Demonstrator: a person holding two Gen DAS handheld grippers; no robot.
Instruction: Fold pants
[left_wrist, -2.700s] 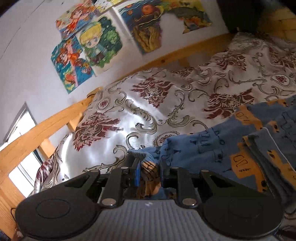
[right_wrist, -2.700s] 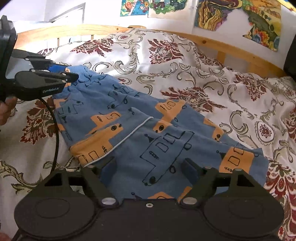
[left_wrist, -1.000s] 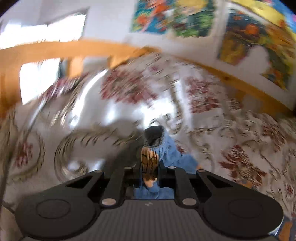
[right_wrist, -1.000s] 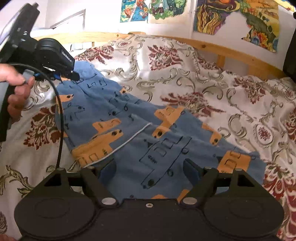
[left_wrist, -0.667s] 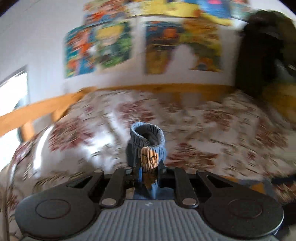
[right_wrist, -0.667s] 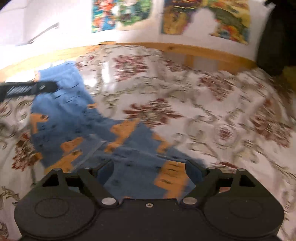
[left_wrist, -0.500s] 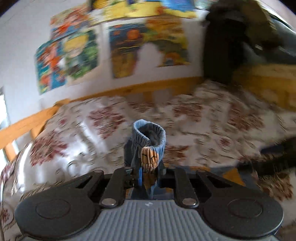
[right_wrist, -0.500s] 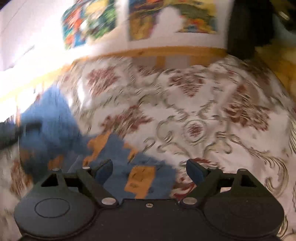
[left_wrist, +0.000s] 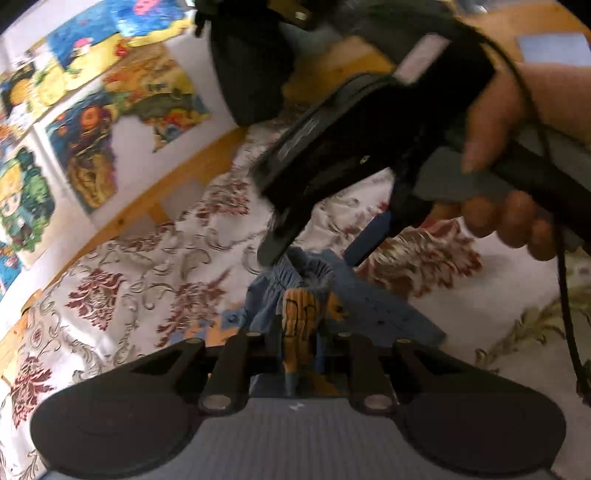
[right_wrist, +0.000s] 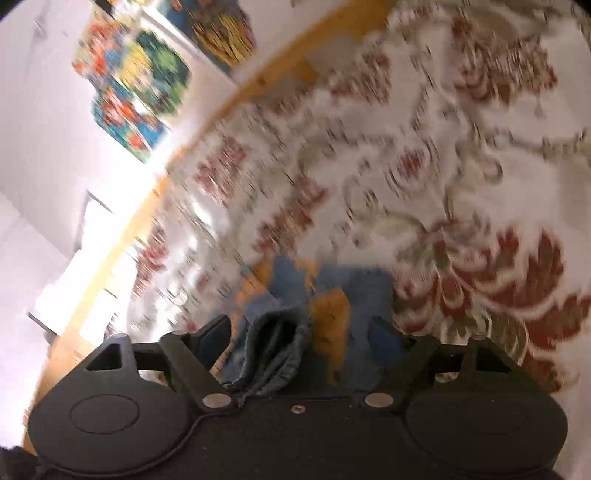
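The blue pants with orange prints (left_wrist: 373, 306) lie on the flowered bedspread (left_wrist: 147, 266). My left gripper (left_wrist: 299, 330) is shut on a bunched orange and blue end of the pants, held just above the folded cloth. Right in front of it, a hand (left_wrist: 498, 122) holds my right gripper (left_wrist: 314, 253), tilted down over the same bunch. In the blurred right wrist view, my right gripper (right_wrist: 299, 332) stands open. The gathered end of the pants (right_wrist: 273, 350) sits between its spread fingers.
A wooden bed rail (left_wrist: 177, 184) runs along the far side under a white wall with colourful posters (left_wrist: 88, 147). A dark hanging object (left_wrist: 251, 74) sits at the bed's end. A black cable (left_wrist: 565, 314) trails from the right gripper. The bedspread (right_wrist: 461, 166) stretches beyond the pants.
My left gripper has swung right across the bed, still carrying the pants end. The right gripper has come over in front of it, and the pants end now lies between its fingers.
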